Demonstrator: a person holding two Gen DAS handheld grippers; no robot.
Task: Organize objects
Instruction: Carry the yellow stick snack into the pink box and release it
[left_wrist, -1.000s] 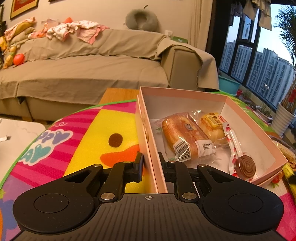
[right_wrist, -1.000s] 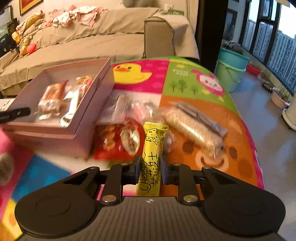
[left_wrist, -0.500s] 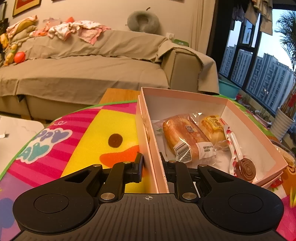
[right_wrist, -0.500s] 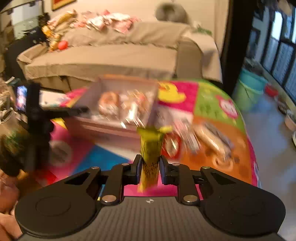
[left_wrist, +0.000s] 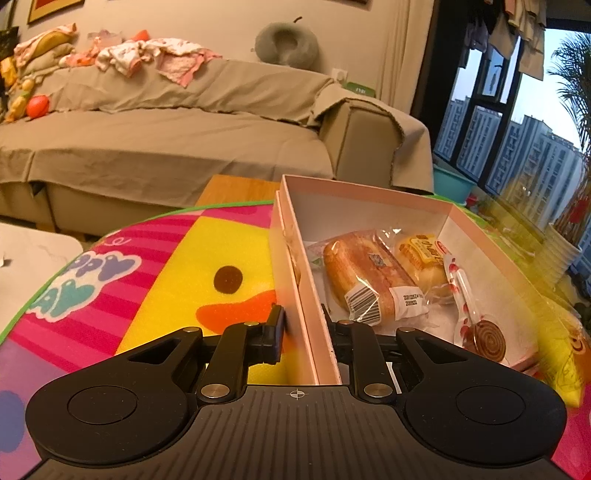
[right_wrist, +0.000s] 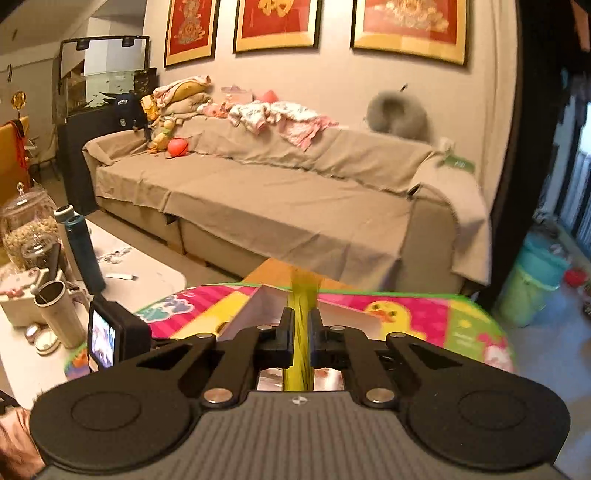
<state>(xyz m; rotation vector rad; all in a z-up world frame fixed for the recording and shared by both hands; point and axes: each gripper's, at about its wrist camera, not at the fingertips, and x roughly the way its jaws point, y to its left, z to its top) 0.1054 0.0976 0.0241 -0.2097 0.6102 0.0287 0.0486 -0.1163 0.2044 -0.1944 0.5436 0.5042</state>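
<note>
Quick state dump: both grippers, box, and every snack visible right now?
left gripper: fingers straddle the near wall of the box, a small gap on the outer side.
right gripper: shut on the yellow cheese stick, lifted above the box.
pink box: open, no lid on.
bread roll: wrapped, lying in the box.
small cake: wrapped, in the box beside the roll.
lollipop: wrapped, lying in the box.

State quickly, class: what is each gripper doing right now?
Left gripper: straddling the pink box wall, jaws just opening, pads not pressing.
Right gripper: shut on the yellow snack packet.
</note>
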